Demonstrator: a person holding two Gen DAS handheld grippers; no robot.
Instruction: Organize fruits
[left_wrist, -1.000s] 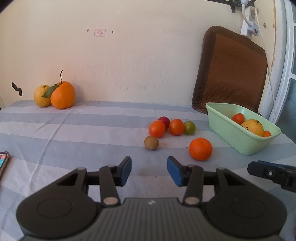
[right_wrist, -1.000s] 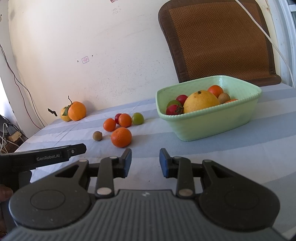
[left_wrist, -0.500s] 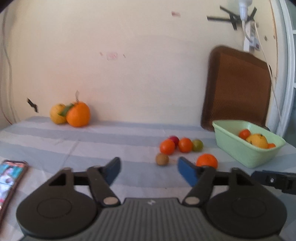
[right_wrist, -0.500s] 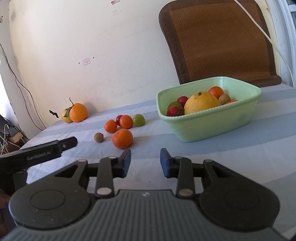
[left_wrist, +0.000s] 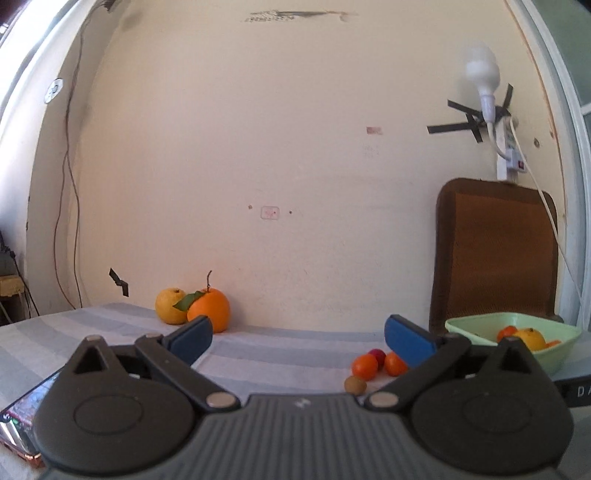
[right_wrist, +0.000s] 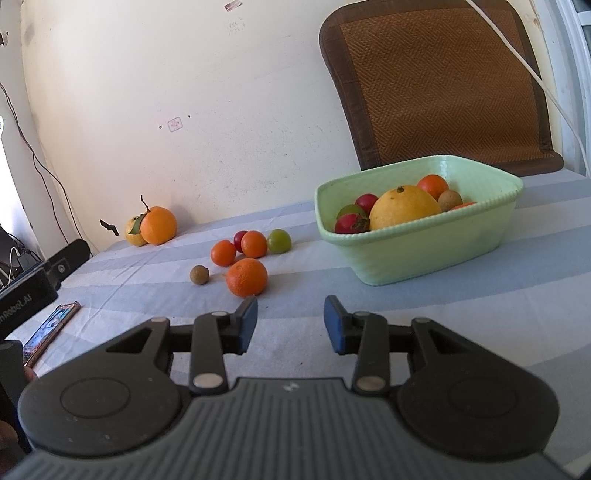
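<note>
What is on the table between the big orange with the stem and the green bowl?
In the right wrist view, a cluster of small loose fruits lies between the stemmed orange and the green bowl.

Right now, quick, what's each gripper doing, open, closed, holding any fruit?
Left gripper: wide open, jaws have just been opening, nothing between them.
Right gripper: open, holding nothing.

On the surface I count one green basket, six loose small fruits in a cluster, two larger fruits by the wall, one phone, and my two hand-held grippers.
</note>
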